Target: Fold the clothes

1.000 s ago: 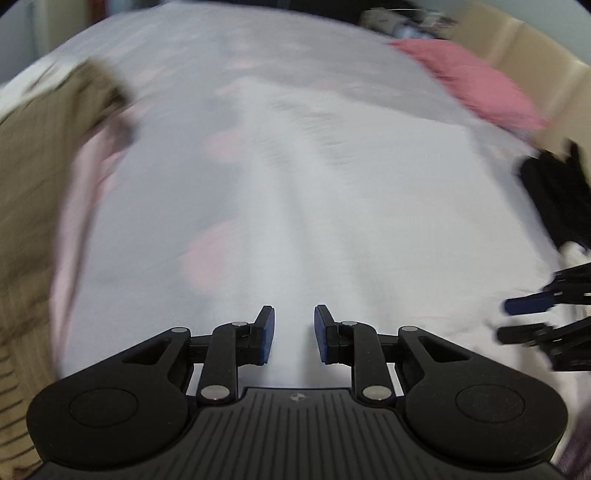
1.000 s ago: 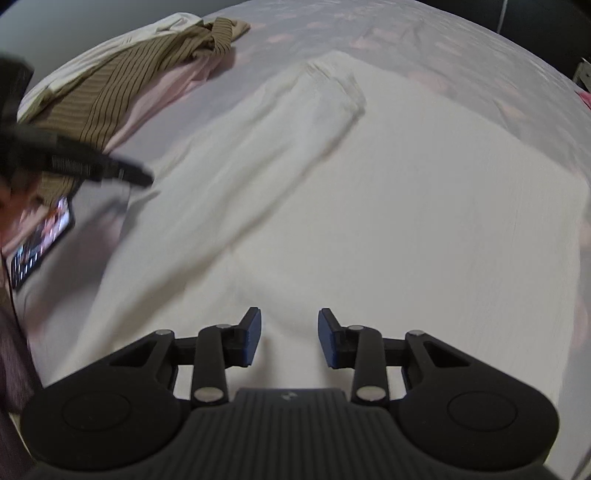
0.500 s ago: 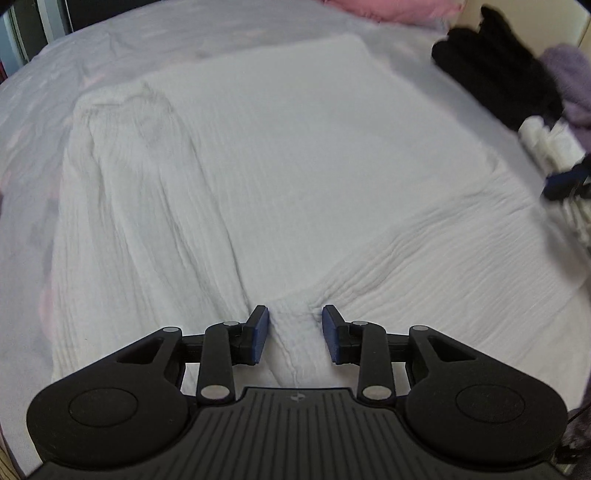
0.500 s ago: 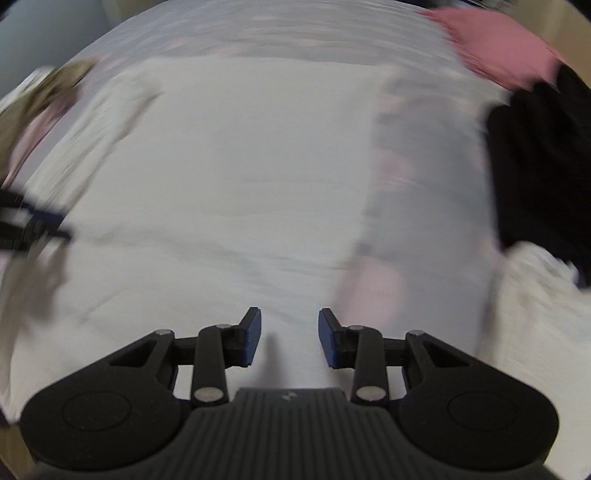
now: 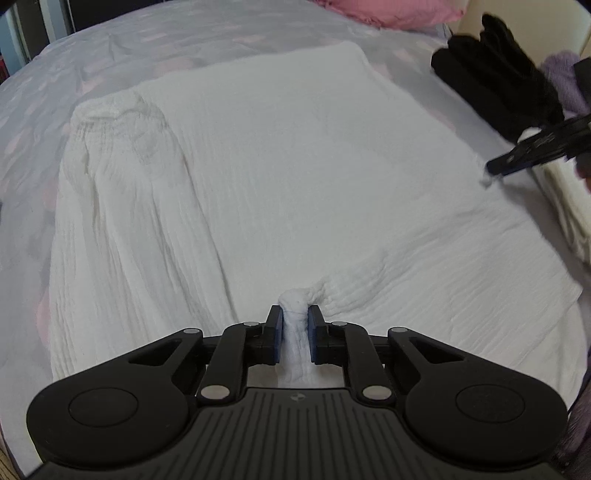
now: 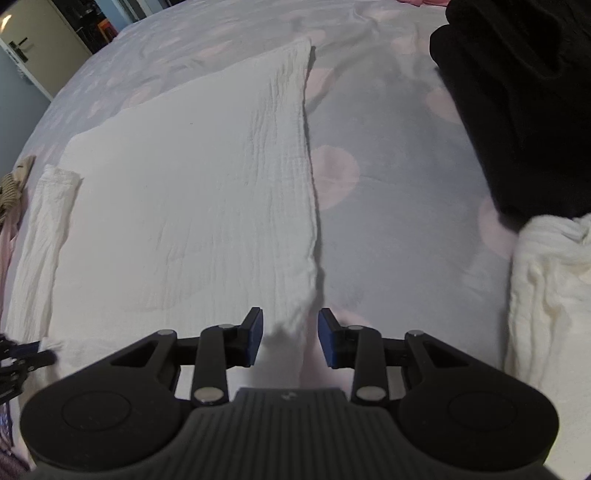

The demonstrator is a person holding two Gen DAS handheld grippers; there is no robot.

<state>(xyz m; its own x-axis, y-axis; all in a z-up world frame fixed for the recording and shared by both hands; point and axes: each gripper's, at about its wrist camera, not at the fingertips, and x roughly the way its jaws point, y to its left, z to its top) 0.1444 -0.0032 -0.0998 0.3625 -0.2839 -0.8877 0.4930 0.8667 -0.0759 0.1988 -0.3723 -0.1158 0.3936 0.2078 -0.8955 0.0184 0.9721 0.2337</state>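
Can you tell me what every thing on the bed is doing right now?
white garment: spread flat, one sleeve folded in.
left gripper: shut, pinching the garment's near edge.
right gripper: open, around the garment's right edge.
black clothes: heaped.
cream cloth: bundled.
pink pillow: lying at the head.

Bed [image 6: 388,122]: grey cover with pale pink dots. Lying directly on it: white crinkled garment [image 5: 295,177] spread flat at centre; black clothing pile [image 6: 517,92] to the right; cream folded cloth [image 6: 546,295] just below it; pink pillow [image 5: 391,11] at far edge; brown striped garment [image 6: 13,184] at left.
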